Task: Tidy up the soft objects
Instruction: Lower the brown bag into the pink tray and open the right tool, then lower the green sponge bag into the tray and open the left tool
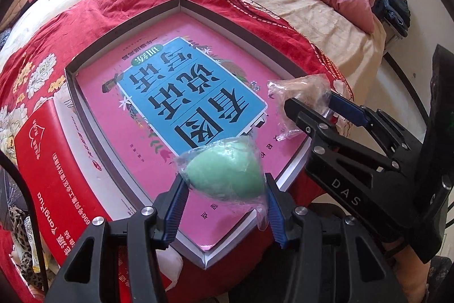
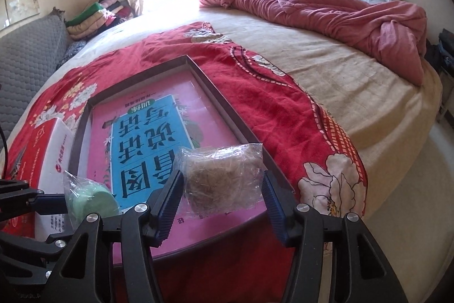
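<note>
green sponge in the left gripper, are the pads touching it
Touching: the left wrist view shows both blue pads pressed against the wrapped green sponge held in the left gripper.

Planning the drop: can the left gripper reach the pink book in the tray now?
Probably yes: the left gripper, holding the green sponge, hangs over the pink book, with nothing between.

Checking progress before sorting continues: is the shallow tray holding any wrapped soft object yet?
None yet: tray holds only a book; green sponge and brown sponge sit between gripper fingers.
</note>
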`<move>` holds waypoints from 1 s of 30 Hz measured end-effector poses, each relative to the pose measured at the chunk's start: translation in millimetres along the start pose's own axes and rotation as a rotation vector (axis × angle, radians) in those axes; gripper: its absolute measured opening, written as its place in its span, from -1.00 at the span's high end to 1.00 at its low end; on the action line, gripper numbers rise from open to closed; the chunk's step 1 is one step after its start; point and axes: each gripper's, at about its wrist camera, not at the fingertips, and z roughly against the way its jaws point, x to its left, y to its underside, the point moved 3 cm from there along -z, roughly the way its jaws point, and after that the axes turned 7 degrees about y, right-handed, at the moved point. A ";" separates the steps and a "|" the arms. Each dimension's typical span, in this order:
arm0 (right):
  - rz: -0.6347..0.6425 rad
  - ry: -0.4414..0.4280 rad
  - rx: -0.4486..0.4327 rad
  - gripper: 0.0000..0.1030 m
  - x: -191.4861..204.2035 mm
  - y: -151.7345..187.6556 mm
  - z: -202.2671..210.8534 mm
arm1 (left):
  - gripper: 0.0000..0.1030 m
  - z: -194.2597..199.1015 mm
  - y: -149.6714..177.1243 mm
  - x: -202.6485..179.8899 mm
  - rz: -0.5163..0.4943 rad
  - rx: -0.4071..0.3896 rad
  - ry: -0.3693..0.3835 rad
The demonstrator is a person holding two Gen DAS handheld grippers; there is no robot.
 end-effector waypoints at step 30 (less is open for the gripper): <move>-0.094 0.091 -0.080 -0.31 -27.1 -9.0 21.0 | -0.19 -3.3 1.4 -3.8 -0.003 0.057 0.005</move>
